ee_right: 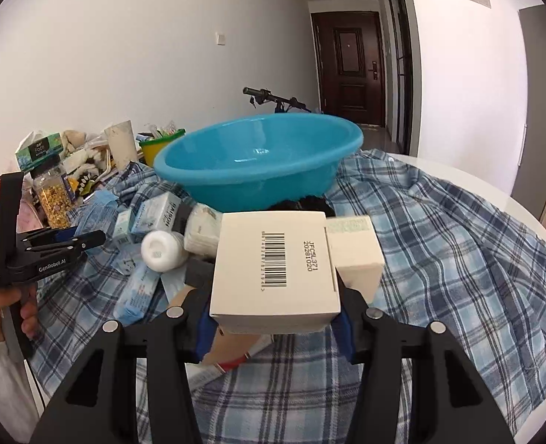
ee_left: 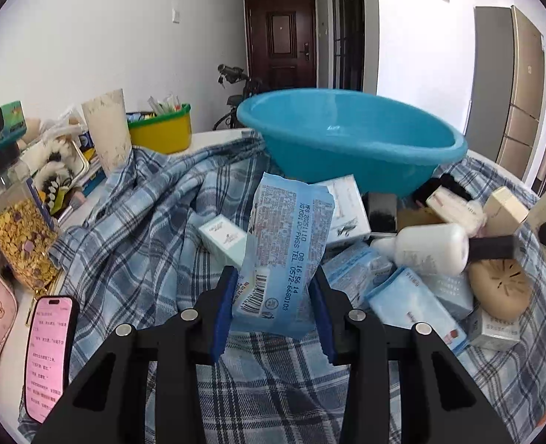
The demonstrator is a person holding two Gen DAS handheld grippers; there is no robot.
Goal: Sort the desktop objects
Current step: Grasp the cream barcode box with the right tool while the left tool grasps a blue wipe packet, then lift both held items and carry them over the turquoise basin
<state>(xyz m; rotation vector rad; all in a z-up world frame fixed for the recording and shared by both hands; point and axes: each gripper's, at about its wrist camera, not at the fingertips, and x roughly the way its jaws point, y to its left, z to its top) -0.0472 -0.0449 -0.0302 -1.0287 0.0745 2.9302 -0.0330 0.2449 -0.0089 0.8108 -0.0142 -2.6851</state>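
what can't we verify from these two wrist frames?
- Blue basin floor: hidden by its near wall, both views.
- Dark item behind the white box: mostly covered in the right view.
- Phone text: too small in the left view.
- Right gripper: box hides finger contact.

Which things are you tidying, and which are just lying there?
Tidying: blue packet in left gripper, white box in right gripper, blue bowl, white bottle.
Lying about: phone, cereal jar, yellow tub.
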